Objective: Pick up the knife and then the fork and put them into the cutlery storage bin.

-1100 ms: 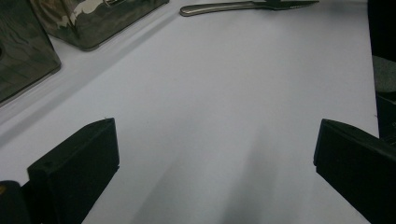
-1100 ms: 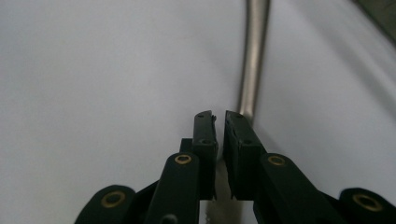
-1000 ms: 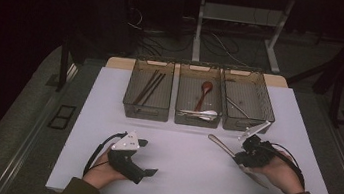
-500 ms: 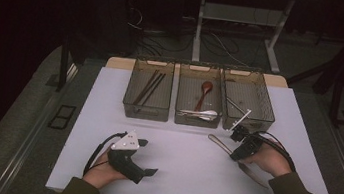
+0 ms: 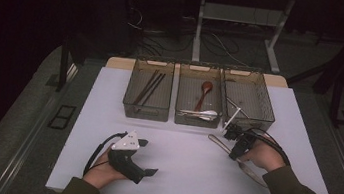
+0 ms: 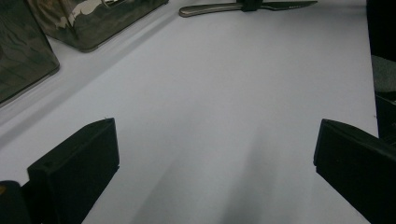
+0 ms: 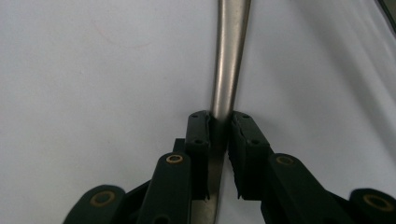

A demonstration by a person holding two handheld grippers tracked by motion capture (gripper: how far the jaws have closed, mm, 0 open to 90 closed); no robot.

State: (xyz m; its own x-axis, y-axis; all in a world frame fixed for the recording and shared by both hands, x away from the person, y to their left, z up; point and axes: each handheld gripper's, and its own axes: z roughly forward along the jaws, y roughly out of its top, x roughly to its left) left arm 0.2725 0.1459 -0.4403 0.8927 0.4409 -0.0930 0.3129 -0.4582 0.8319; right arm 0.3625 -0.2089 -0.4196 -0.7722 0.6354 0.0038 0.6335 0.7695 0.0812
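The sorting looks partly done: chopsticks (image 5: 150,87) already lie in the left bin (image 5: 146,112), spoons (image 5: 202,101) in the middle bin (image 5: 196,120), and something metal rests in the right bin (image 5: 261,121). The right gripper (image 5: 231,137) has just been closing its jaws, and they now pinch the metal knife (image 7: 227,70), which lies on the white table (image 5: 191,167) just in front of the right bin. What is left, I judge, is to lift the knife into a bin, while the left gripper (image 5: 147,158) rests near the table's front edge, jaws wide apart and holding nothing.
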